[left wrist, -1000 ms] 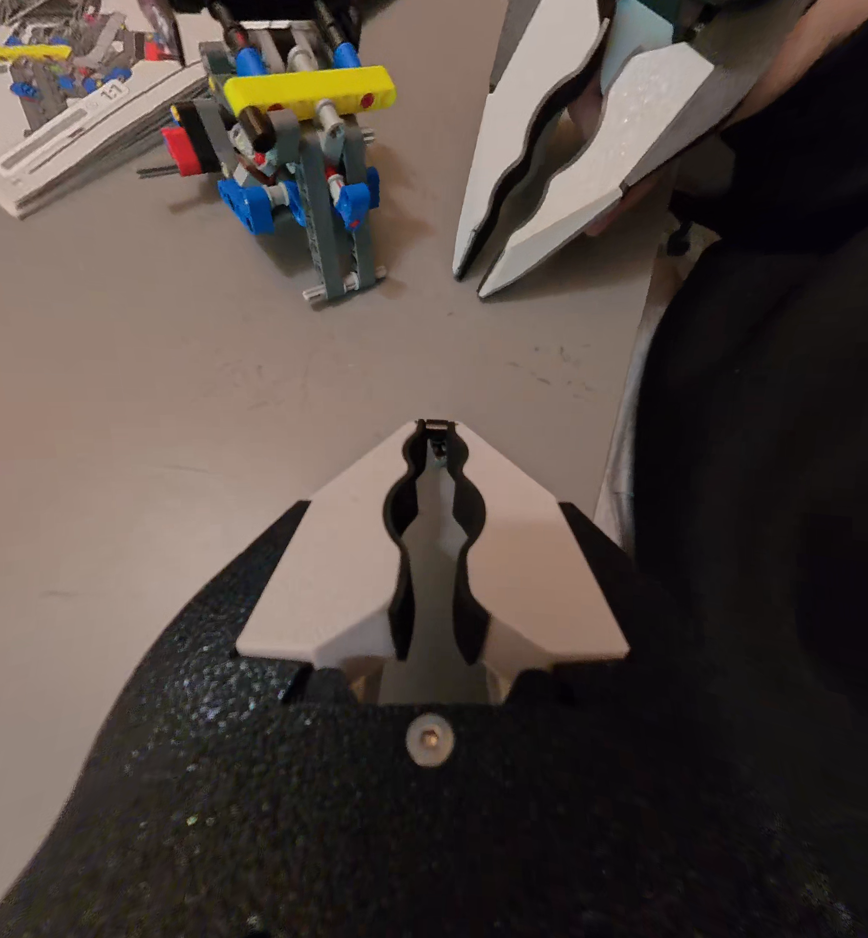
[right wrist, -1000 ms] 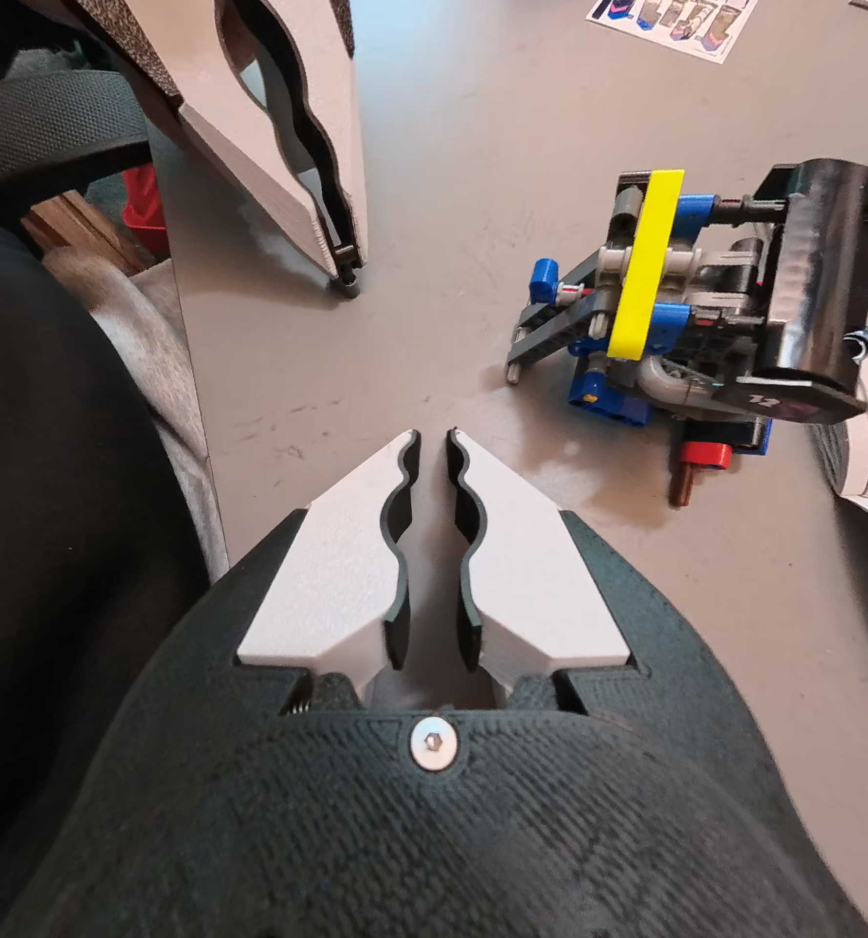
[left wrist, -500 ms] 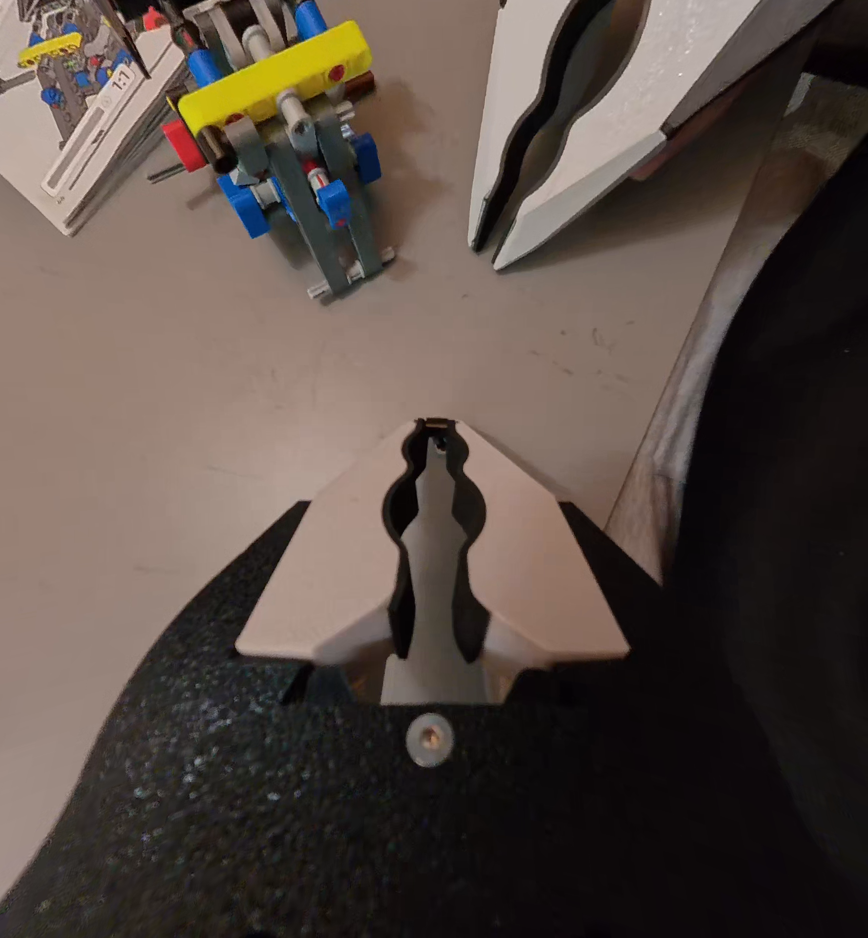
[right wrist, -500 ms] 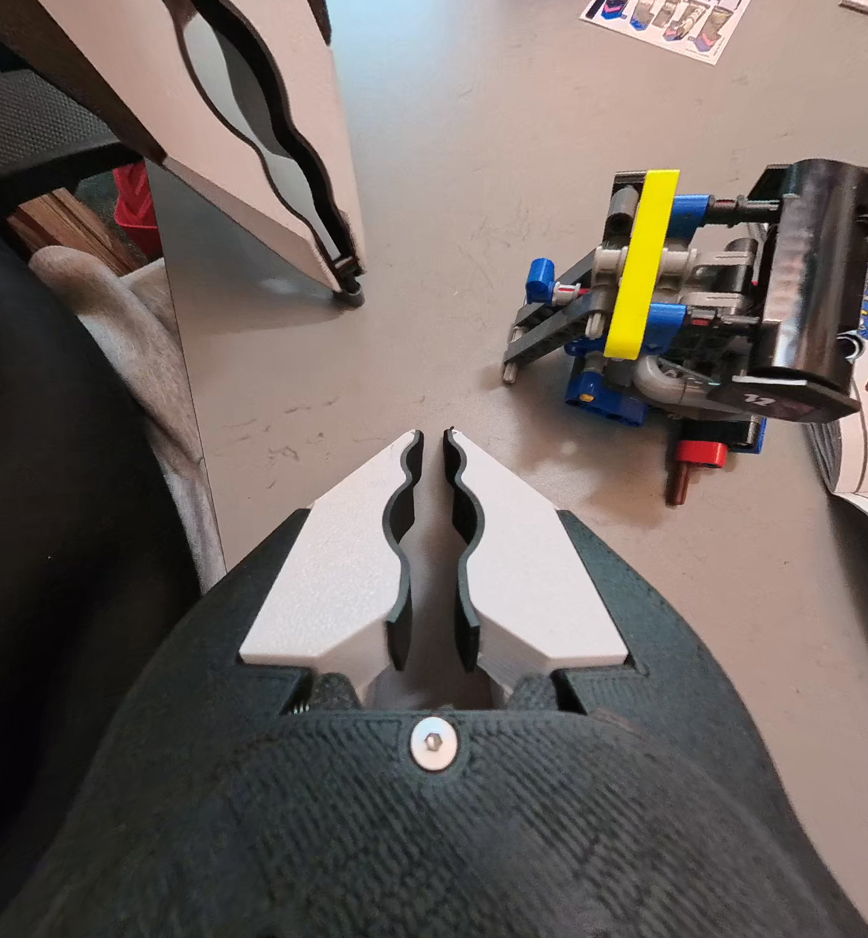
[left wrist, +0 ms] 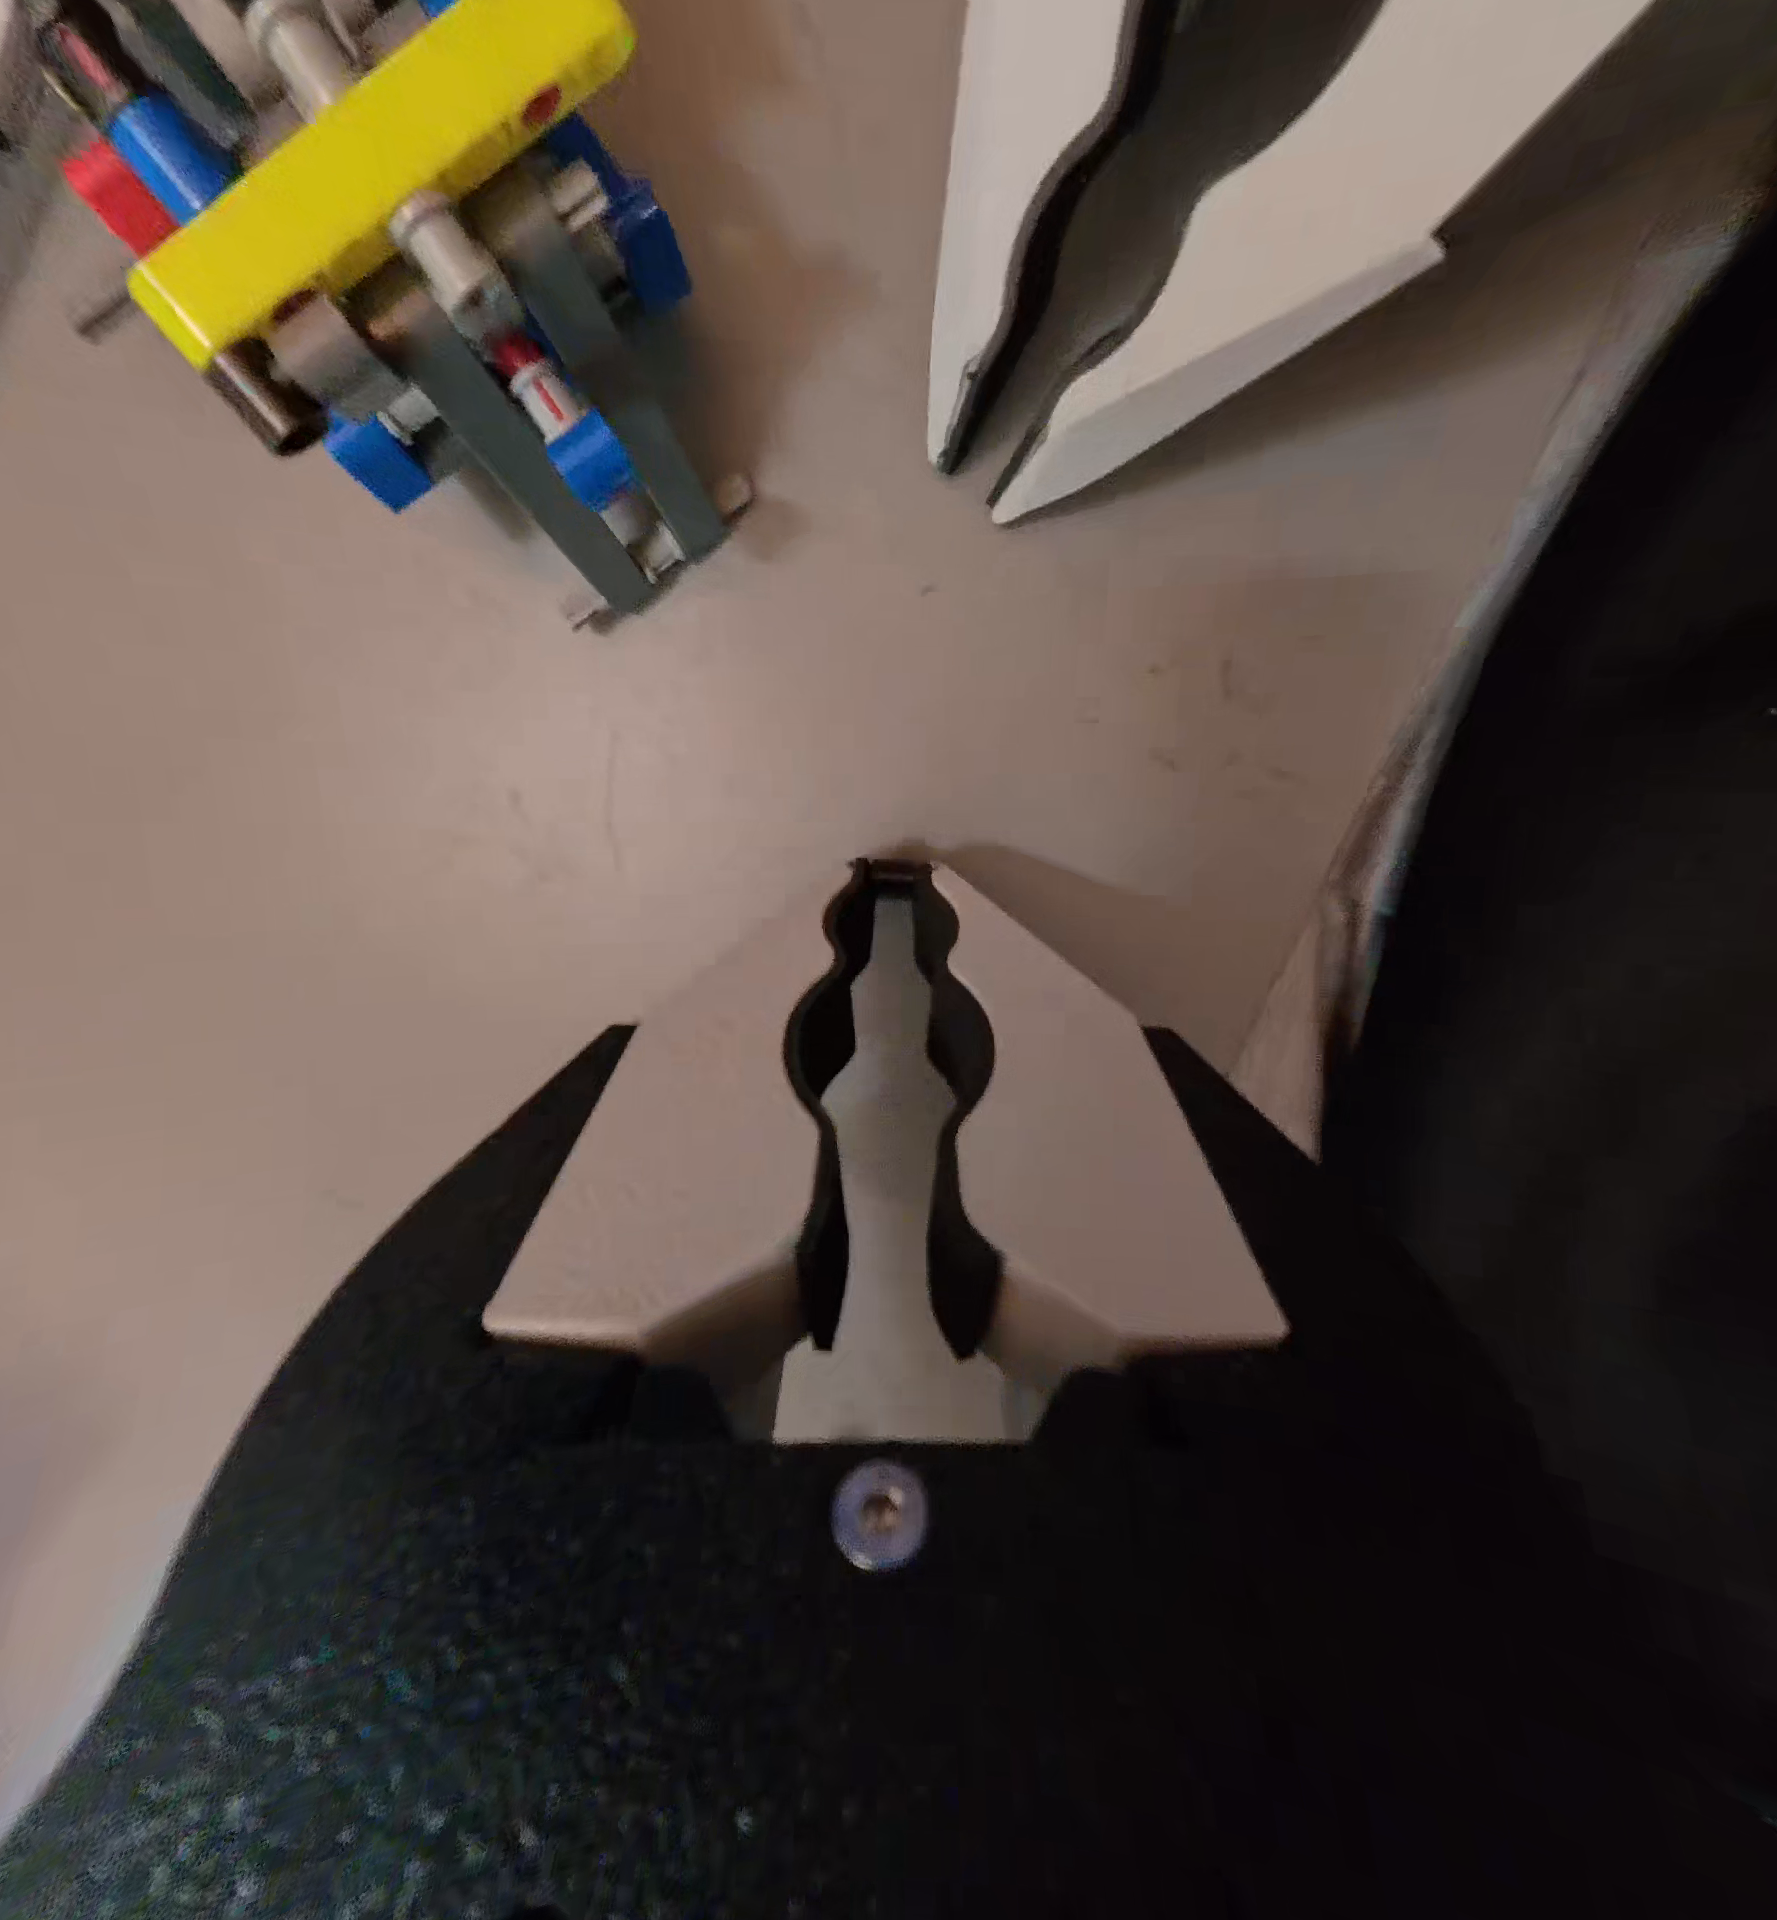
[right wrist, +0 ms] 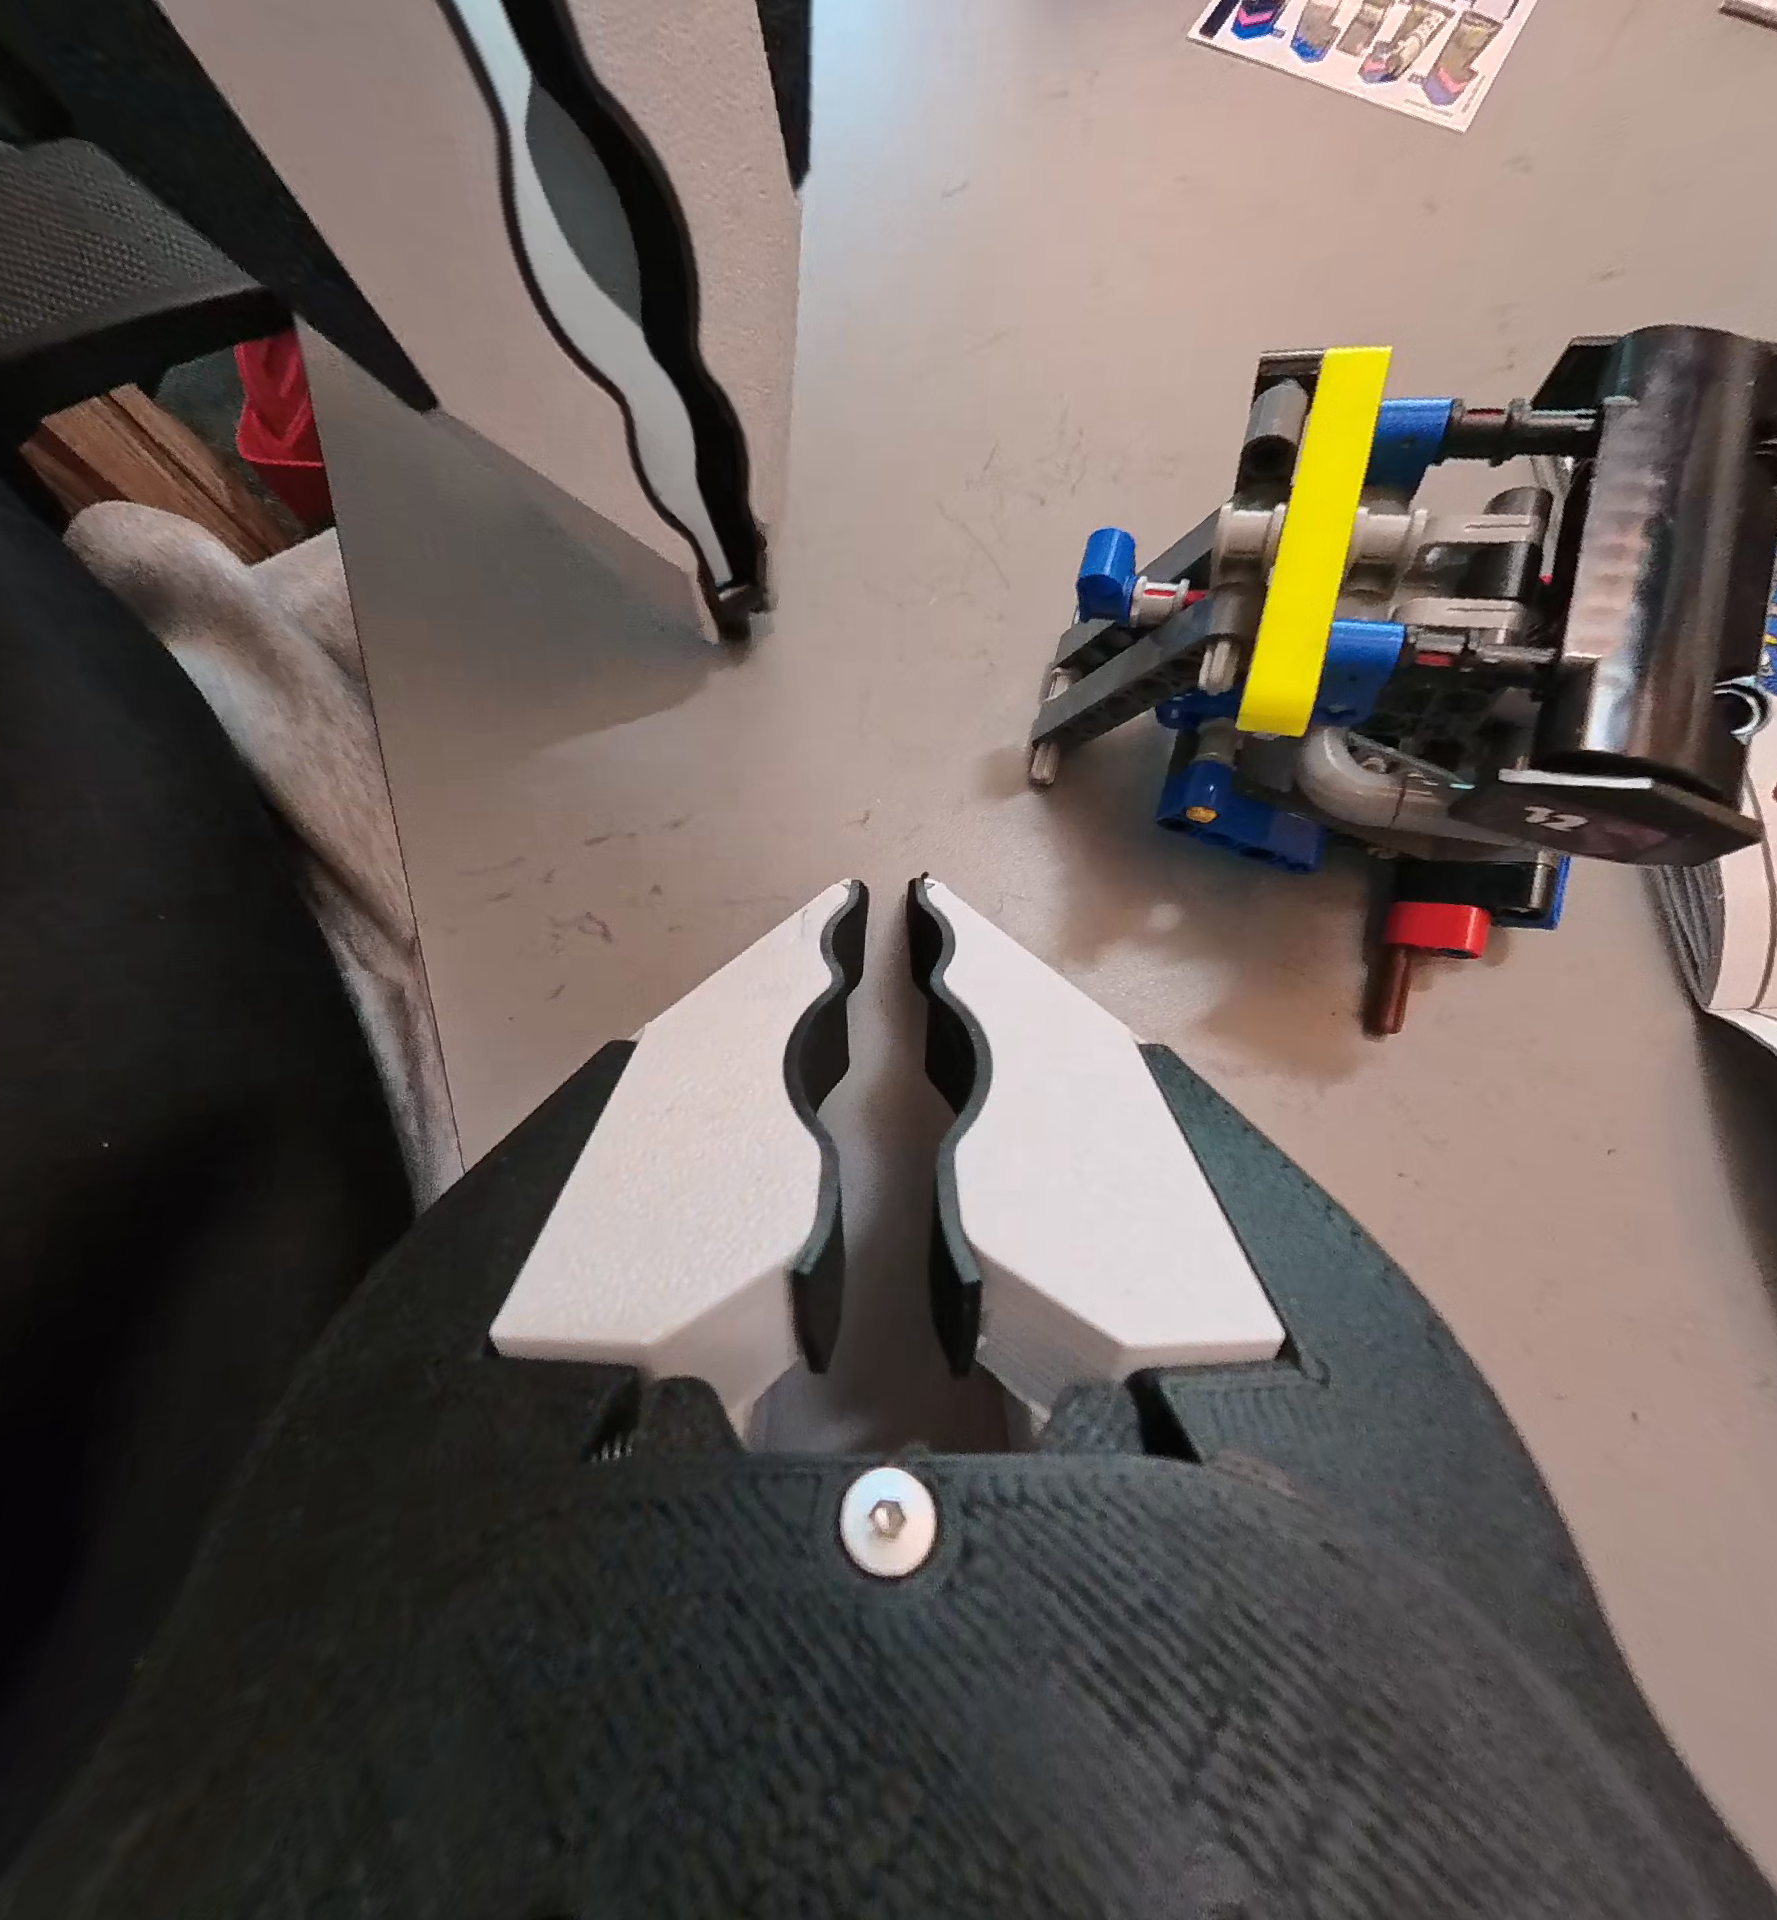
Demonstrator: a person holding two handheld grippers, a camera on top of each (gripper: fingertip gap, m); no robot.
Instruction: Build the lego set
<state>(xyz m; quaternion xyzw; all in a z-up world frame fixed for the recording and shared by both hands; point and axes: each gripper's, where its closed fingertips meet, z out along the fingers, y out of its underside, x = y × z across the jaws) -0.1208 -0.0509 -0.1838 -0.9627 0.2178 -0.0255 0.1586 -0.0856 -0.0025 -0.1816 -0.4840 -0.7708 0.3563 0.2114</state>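
Grippers (left wrist: 894, 873) (right wrist: 889, 894) beside brick model (right wrist: 1435, 623)

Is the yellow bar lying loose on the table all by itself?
No, the yellow bar is fixed across the front of the brick model, with grey and blue pieces joined behind it.

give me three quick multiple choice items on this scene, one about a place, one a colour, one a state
1. Where does the brick model stand relative to the right gripper?
A. ahead and to its right
B. between its fingers
C. behind it

2. What colour is the long flat beam across the model?
A. green
B. yellow
C. white

3. How do the right gripper's fingers stand?
A. clamped on the model
B. spread wide around a booklet
C. slightly apart with nothing between

Key: 1 A, the model sits on the table up and right of the fingertips; 2 B, the beam is bright yellow; 3 C, bare table shows through the narrow gap.
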